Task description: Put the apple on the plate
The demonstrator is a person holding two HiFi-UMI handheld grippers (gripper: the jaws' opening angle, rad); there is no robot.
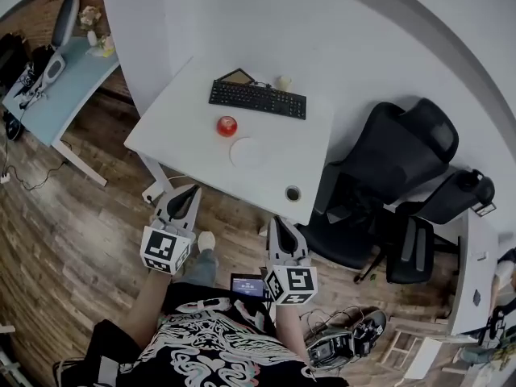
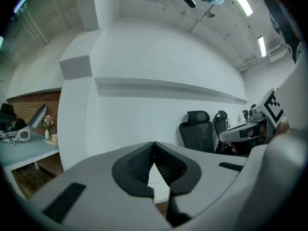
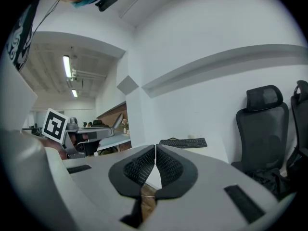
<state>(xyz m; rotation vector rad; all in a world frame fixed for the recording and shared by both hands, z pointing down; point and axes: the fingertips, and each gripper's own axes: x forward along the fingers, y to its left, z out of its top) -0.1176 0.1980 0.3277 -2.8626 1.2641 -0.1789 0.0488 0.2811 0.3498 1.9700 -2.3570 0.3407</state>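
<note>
Left gripper and right gripper, head view: short of desk; apple just beside plate, not on it | left gripper view: jaws clenched, empty | right gripper view: jaws clenched, empty; best to open one wide before closing round apple's middle.

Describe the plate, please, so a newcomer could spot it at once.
Find the white desk with the black keyboard at its far side. The plate lies near the red apple, on the person's side of it. It is round, empty and nearly as white as the desk.
</note>
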